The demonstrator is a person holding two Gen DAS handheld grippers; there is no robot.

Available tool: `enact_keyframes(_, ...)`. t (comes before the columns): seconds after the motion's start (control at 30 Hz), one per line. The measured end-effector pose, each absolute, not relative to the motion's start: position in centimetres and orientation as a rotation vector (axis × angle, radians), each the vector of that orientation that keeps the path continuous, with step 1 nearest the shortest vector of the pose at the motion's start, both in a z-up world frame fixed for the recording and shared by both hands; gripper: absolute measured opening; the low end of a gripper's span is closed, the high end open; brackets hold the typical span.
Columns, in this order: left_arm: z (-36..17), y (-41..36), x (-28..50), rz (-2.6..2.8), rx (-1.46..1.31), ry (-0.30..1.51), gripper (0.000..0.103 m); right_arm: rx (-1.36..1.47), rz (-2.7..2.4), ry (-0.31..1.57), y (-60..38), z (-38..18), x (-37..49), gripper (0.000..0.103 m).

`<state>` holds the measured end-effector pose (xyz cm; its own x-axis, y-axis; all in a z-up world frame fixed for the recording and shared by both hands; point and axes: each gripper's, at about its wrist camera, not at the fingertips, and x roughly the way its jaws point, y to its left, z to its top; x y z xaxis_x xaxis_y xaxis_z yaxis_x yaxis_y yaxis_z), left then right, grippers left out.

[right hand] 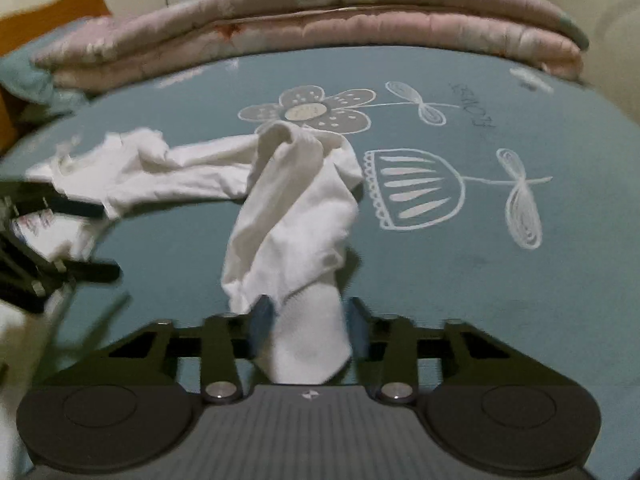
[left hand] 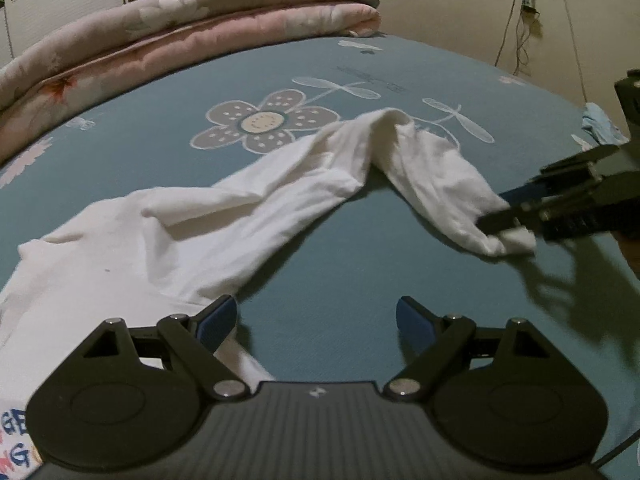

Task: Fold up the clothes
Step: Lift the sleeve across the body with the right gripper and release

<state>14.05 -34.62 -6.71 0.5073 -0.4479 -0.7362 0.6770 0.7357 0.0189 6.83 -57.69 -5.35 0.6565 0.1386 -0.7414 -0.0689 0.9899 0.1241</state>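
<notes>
A white long-sleeved garment lies crumpled on the teal bed sheet, its body at the lower left with coloured printed letters. One sleeve arches to the right; its cuff sits between the blue pads of my right gripper, which is shut on it. In the right wrist view that sleeve runs up from my right gripper towards the body. My left gripper is open above the sheet, its left finger over the garment's edge, nothing between the fingers. It also shows as my left gripper in the right wrist view.
A folded pink quilt lies along the far side of the bed. A small light-blue cloth sits at the bed's right edge. Cables hang on the wall behind. The sheet carries a large flower print.
</notes>
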Motion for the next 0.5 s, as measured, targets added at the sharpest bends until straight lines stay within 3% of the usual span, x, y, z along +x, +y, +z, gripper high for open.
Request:
enact_keyframes(0.1, -6.9, -34.8, 13.7, -0.706, 0.328, 0.790, 0.087, 0.092, 0.069, 0.812, -57.9, -4.8, 6.8, 0.020)
enact_keyframes(0.5, -6.7, -34.1, 13.5, -0.711, 0.296, 0.810, 0.087, -0.089, -0.411, 0.690, -59.8, -3.2, 8.7, 0.019)
